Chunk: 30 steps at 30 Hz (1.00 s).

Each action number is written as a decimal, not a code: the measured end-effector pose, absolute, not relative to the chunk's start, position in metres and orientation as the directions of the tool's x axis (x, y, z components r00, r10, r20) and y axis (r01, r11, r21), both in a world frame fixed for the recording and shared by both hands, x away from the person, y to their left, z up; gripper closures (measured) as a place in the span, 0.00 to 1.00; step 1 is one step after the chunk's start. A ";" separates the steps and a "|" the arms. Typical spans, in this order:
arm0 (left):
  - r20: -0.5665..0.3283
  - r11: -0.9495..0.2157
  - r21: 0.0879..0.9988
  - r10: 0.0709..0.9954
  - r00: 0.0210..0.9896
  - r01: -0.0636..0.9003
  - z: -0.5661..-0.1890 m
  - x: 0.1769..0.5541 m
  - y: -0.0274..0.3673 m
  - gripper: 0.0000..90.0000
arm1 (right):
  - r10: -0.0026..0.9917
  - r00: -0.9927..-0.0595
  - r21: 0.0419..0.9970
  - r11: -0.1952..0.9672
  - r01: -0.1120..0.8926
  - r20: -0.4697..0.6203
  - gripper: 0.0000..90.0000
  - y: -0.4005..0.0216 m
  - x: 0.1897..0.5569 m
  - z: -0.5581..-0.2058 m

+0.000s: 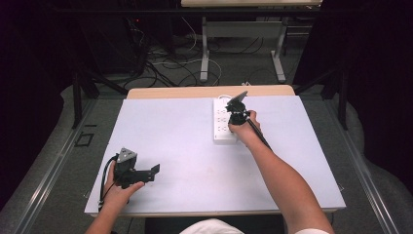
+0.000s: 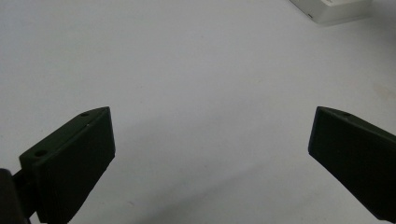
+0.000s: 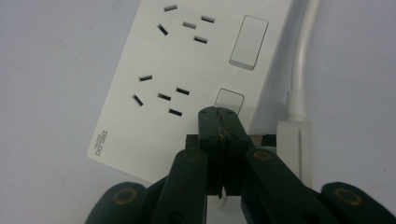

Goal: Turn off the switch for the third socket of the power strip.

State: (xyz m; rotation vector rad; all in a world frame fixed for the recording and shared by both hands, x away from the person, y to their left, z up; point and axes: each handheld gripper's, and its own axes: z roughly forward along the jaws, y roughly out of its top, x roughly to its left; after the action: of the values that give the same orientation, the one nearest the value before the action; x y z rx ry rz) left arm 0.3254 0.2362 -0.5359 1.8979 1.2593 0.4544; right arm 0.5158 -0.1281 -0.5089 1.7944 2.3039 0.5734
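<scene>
My right claw [image 3: 219, 112], pressed together, hangs over the white power strip [image 3: 187, 70] near the table's [image 1: 185, 146] far edge, tips by its near rocker switch [image 3: 229, 100], which my right gripper view makes out, while my left claw [image 2: 210, 154] rests spread over bare table.

Both grippers were black; the left gripper [image 1: 155, 170] bore a grey three-cornered plate [image 1: 127, 156] behind its fingers [image 2: 70, 168] and trailed a black cable [image 1: 104, 178].
</scene>
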 end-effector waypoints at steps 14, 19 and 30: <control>-0.127 -0.189 0.775 0.889 0.441 0.603 -0.536 0.325 0.236 0.01 | 0.956 -0.270 0.400 0.203 0.894 0.117 0.90 -0.129 0.515 -0.504; -0.127 -0.189 0.775 0.889 0.441 0.603 -0.536 0.325 0.236 0.01 | 0.953 -0.266 0.432 0.180 0.884 0.147 0.86 -0.130 0.514 -0.505; -0.126 -0.188 0.775 0.889 0.440 0.603 -0.536 0.325 0.236 0.01 | 0.954 -0.266 0.423 0.187 0.887 0.136 0.74 -0.134 0.514 -0.498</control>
State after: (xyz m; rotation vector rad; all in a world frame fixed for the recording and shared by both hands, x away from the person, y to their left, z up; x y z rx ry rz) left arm 0.3254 0.2362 -0.5359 1.8982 1.2602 0.4551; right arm 0.5136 -0.1340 -0.4979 1.7972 2.2941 0.6403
